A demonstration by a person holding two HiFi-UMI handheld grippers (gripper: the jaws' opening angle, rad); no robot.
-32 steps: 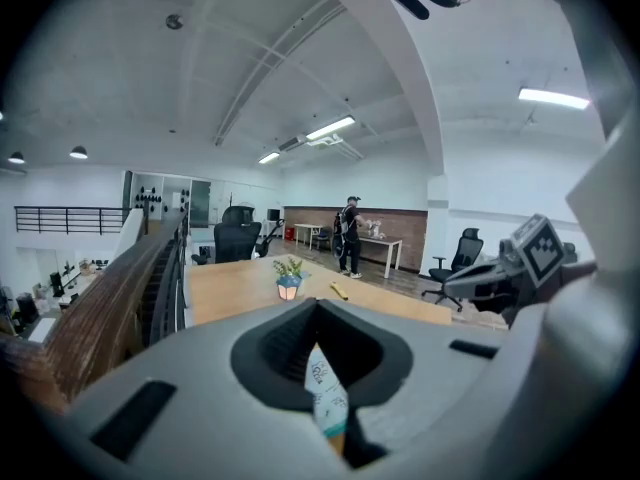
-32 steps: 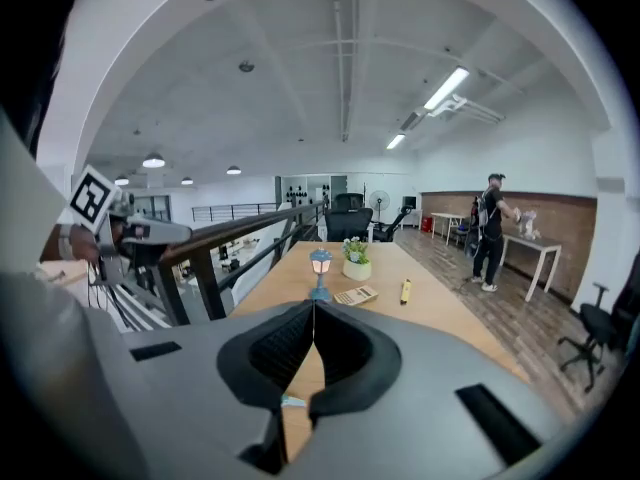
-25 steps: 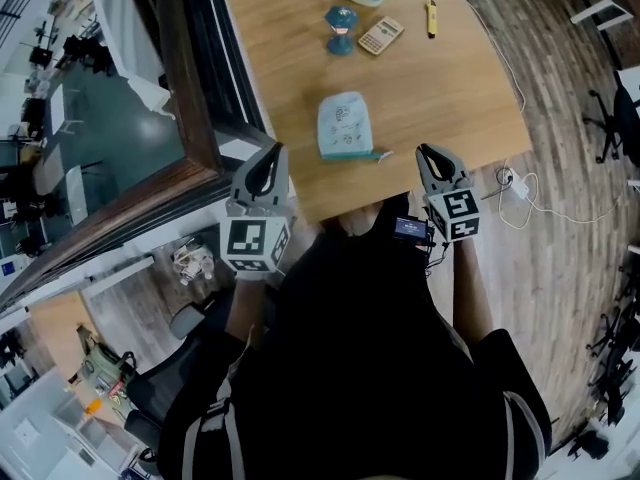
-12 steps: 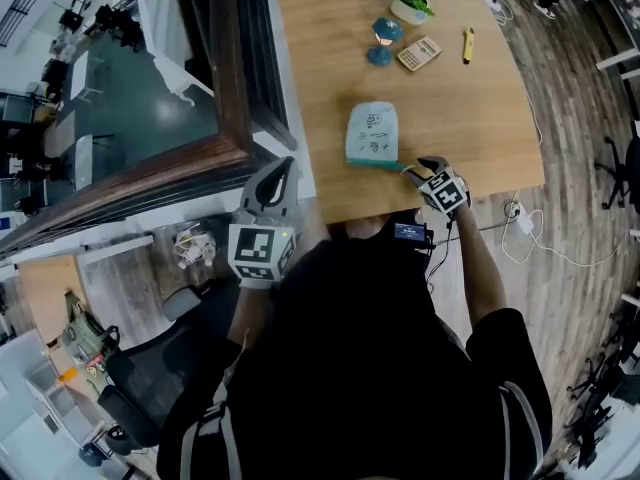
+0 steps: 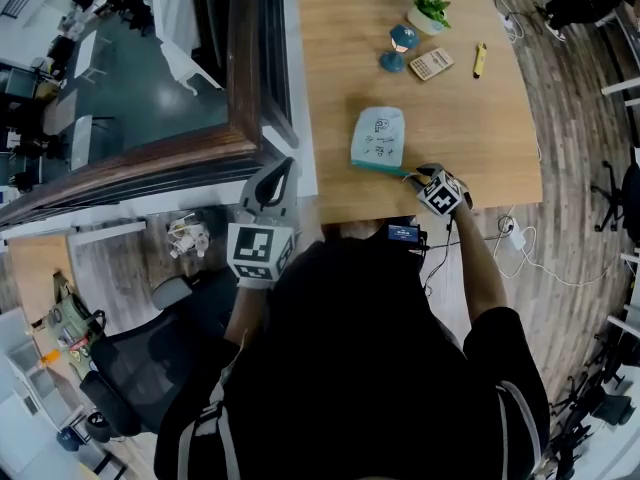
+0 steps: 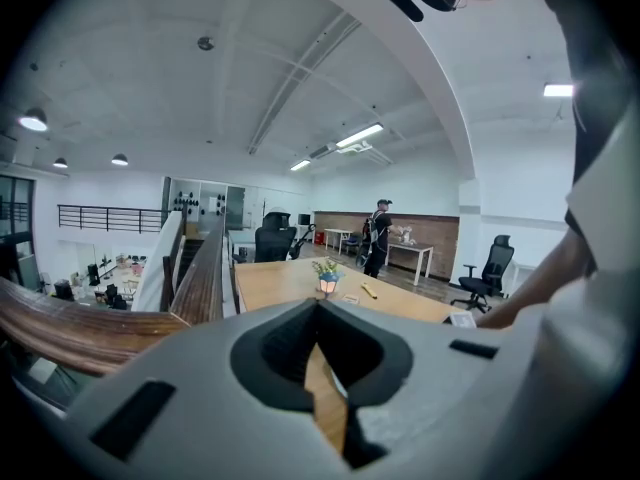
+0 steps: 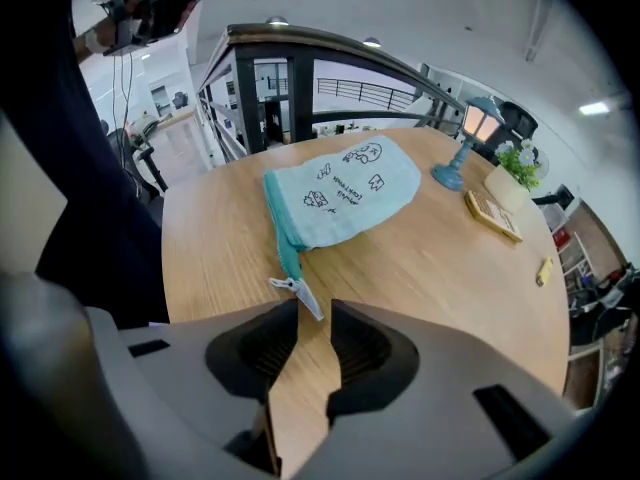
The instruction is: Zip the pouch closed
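A light blue pouch (image 5: 379, 138) with small drawings lies flat on the wooden table (image 5: 480, 118), its teal zipper edge toward the near side. In the right gripper view the pouch (image 7: 345, 193) ends in a metal zipper pull (image 7: 298, 293) resting on the wood. My right gripper (image 5: 418, 171) points steeply down at that end. Its jaws (image 7: 315, 308) are closing, with the pull's tip in the gap and the pads apart from it. My left gripper (image 5: 275, 168) hovers off the table's left edge, away from the pouch, with its tips (image 6: 318, 306) together and nothing held.
At the far end of the table stand a small blue lamp (image 5: 395, 48), a potted plant (image 5: 428, 3), a calculator (image 5: 431, 64) and a yellow marker (image 5: 479, 60). A dark wooden railing (image 5: 245, 88) runs along the table's left side. An office chair (image 5: 170, 318) sits below left.
My right gripper has dropped from beside my chest to the table's near edge at the pouch's zipper end. The left gripper has shifted only slightly.
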